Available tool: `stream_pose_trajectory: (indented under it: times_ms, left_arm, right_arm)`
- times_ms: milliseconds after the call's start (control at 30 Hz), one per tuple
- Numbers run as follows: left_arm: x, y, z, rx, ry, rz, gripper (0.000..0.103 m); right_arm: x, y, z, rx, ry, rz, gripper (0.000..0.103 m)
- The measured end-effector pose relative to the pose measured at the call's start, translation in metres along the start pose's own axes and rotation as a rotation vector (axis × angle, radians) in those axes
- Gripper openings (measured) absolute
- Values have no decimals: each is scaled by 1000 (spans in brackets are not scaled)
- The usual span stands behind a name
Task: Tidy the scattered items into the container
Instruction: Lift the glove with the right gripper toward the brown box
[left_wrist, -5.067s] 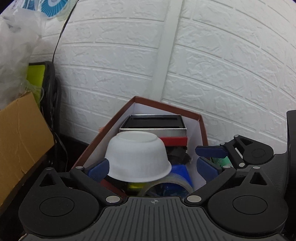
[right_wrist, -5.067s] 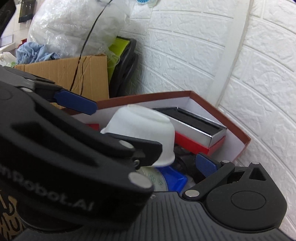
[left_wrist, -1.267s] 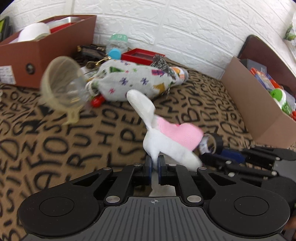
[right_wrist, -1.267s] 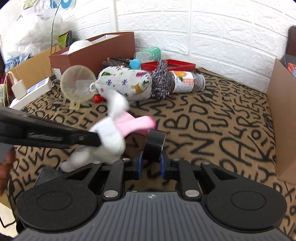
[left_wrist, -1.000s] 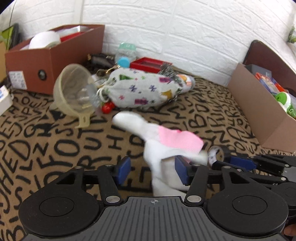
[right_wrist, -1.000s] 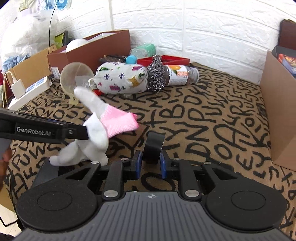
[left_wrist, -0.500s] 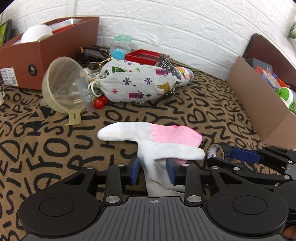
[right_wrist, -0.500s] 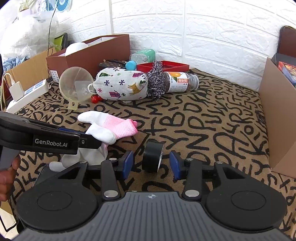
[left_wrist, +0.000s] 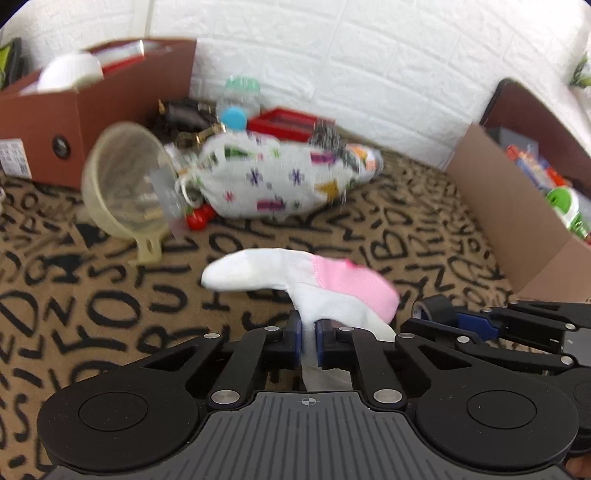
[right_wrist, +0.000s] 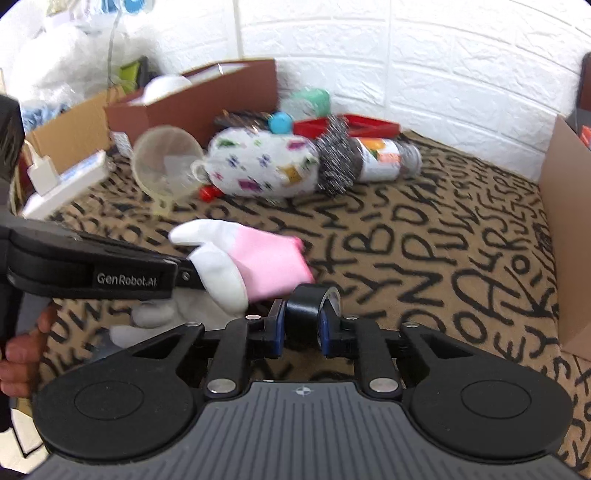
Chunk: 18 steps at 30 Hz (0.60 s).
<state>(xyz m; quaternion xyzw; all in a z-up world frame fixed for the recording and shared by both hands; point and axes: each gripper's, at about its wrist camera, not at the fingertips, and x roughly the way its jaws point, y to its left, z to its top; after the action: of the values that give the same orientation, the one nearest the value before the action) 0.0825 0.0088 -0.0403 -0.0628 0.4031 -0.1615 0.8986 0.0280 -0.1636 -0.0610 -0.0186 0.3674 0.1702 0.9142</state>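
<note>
Two grippers: both have just closed.
Left gripper (left_wrist: 308, 341): pinching the white-and-pink glove (left_wrist: 314, 284), which droops over the patterned cloth (left_wrist: 110, 317).
Right gripper (right_wrist: 301, 330): clamped on the black tape roll (right_wrist: 308, 304), seemingly lifted.
Brown box (right_wrist: 207, 98): far back left, blurred.

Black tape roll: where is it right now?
The black tape roll sits clamped in the right gripper, low centre of the right wrist view, just right of the white-and-pink glove.
</note>
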Motion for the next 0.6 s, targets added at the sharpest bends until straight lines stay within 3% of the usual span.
stream_pose_trajectory:
  times_ms: [333,600]
  left_arm:
    - [-55,22,27,0,-141,1,2]
    - [-107,49,75,16,-286,36,2]
  right_arm:
    - [-19,27,39,-65,-76,79,20]
    - [-20,56,79,-150,-118,123,20]
